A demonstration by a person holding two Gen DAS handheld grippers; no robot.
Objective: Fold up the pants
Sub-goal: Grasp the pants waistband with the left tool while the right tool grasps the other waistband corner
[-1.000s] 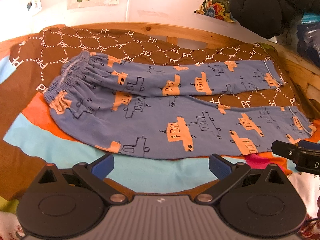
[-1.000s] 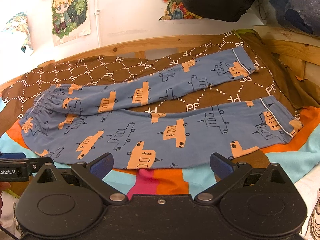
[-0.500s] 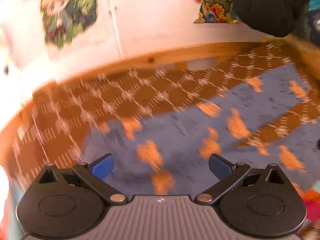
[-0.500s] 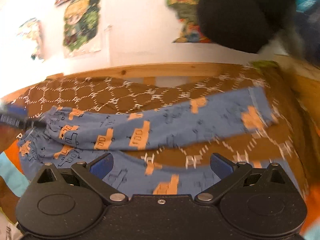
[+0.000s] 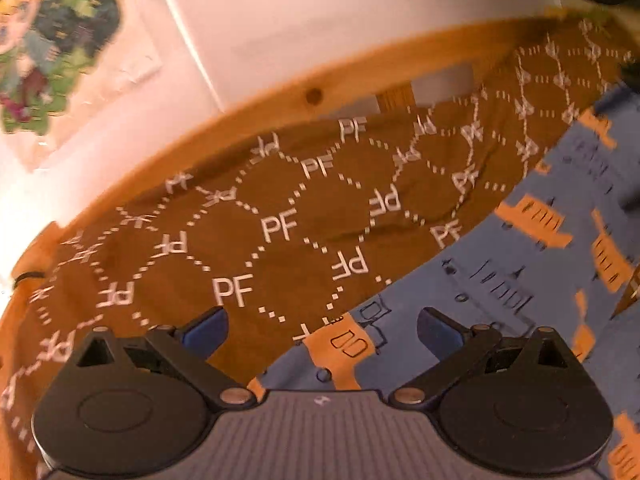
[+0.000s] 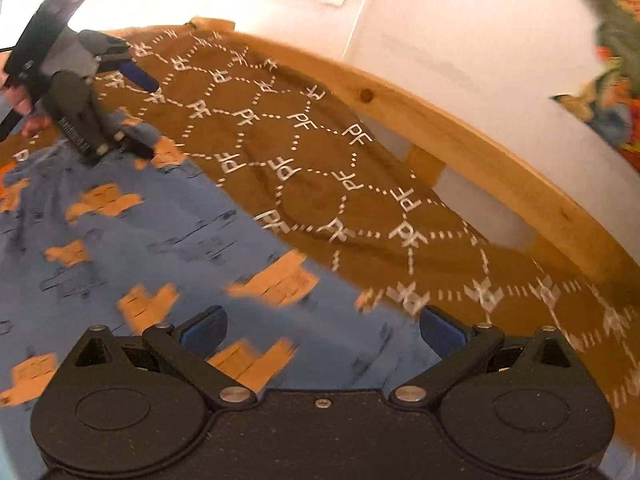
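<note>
On the brown PF-patterned blanket (image 5: pixel 280 240) lay the blue pants (image 6: pixel 120 248), orange vehicle print, spread flat near the wooden bed rail (image 6: pixel 460 140). Left gripper (image 5: pixel 320 326): jaws wide apart, nothing held, poised at the pants' far edge. Right gripper (image 6: pixel 320 326): jaws likewise wide, empty, over the blue fabric. White wall behind carried a cartoon poster (image 5: pixel 52 48); both views motion-blurred.

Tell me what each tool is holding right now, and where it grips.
Nothing is held. The left tool and the right tool are both open over the far edge of the blue pants.
</note>
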